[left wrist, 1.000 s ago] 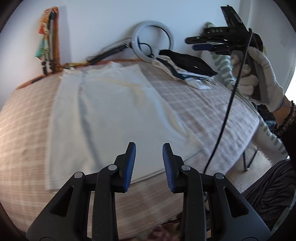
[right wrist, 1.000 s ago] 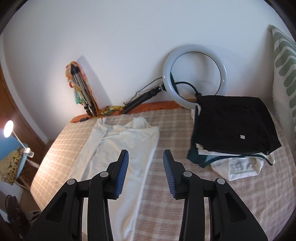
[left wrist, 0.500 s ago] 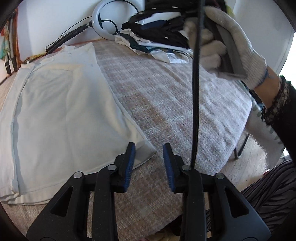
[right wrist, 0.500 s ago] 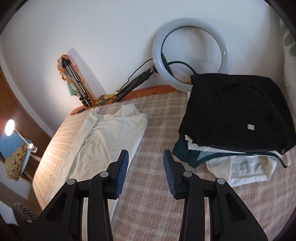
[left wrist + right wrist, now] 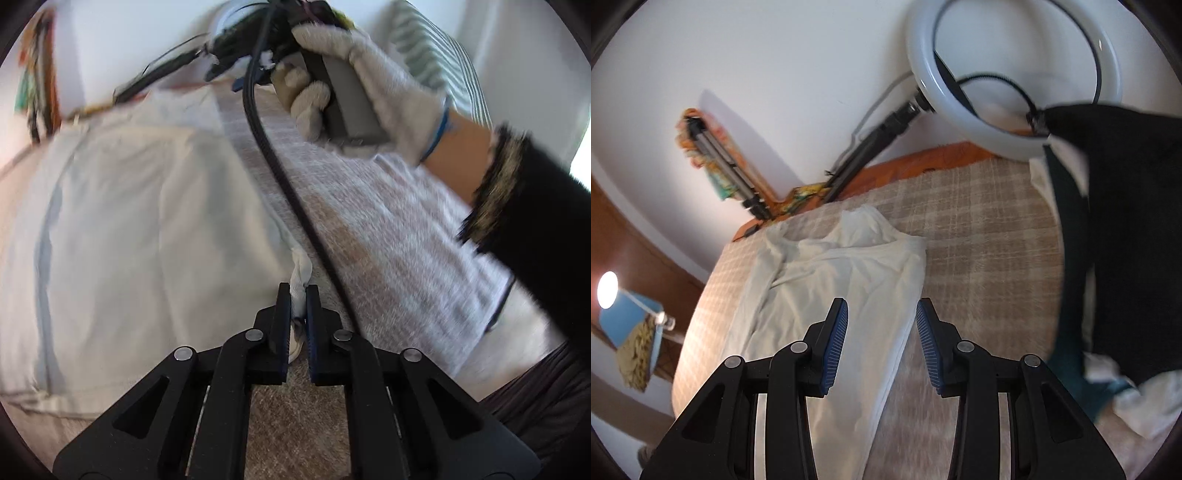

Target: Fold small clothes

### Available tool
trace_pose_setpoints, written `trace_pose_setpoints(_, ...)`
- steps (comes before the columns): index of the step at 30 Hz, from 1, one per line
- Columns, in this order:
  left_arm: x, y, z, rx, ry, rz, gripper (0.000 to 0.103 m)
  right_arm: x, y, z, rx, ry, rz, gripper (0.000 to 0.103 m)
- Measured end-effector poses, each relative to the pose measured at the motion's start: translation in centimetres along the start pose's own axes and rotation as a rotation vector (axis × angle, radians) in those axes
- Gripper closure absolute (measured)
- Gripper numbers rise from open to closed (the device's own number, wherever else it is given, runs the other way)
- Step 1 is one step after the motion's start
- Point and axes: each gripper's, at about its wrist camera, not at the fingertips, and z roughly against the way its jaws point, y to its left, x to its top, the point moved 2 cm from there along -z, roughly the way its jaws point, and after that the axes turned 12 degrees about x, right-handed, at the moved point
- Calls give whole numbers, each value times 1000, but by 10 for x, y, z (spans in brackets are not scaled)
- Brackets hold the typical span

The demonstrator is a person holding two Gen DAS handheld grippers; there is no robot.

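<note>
A white garment lies spread flat on the checked bed cover. My left gripper is shut on the garment's near right corner, and a pinch of white cloth stands up between its pads. In the right wrist view the same garment runs away toward the wall. My right gripper hangs open just over the garment's right edge, with nothing between its fingers. In the left wrist view a gloved hand holds that right gripper above the far side of the bed.
A stack of folded clothes with a black piece on top sits at the right. A ring light and a tripod lean on the wall. A black cable crosses the bed. A striped pillow stands behind.
My left gripper has shut on the garment's corner, which it straddled open before. My right gripper has dropped and swung left from the folded stack to the garment's right edge.
</note>
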Motion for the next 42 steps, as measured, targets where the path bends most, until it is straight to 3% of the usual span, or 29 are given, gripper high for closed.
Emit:
trace_pose_setpoints(4, 2, 8, 5, -31, 3, 49, 98, 7, -16, -25, -84, 12, -14, 66)
trace_pose_setpoints(10, 2, 11, 9, -52, -6, 74, 98, 18, -32, -45, -73, -6, -83, 66)
trace_pose_setpoints(11, 2, 13, 10, -61, -5, 87, 98, 18, -32, -48, -79, -4, -78, 74)
trace_pose_setpoints(12, 2, 15, 10, -70, -3, 98, 98, 19, -29, -49, -82, -1, -68, 95)
trace_pose_setpoints(13, 2, 18, 10, -75, -3, 105, 98, 20, -28, -52, -67, 11, -68, 100)
trace_pose_setpoints(14, 2, 20, 12, -82, -5, 114, 98, 20, -26, -53, -41, 19, -77, 100)
trace_pose_setpoints(20, 2, 38, 22, -104, -20, 169, 99, 31, -4, -46, -66, -13, -53, 100)
trace_pose_setpoints(28, -3, 71, 38, -105, -35, 259, 99, 45, 36, -56, -155, -16, 1, 100)
trace_pose_setpoints(42, -30, 126, 30, -9, 10, 362, 99, 43, 93, -140, -172, 87, 100, 100)
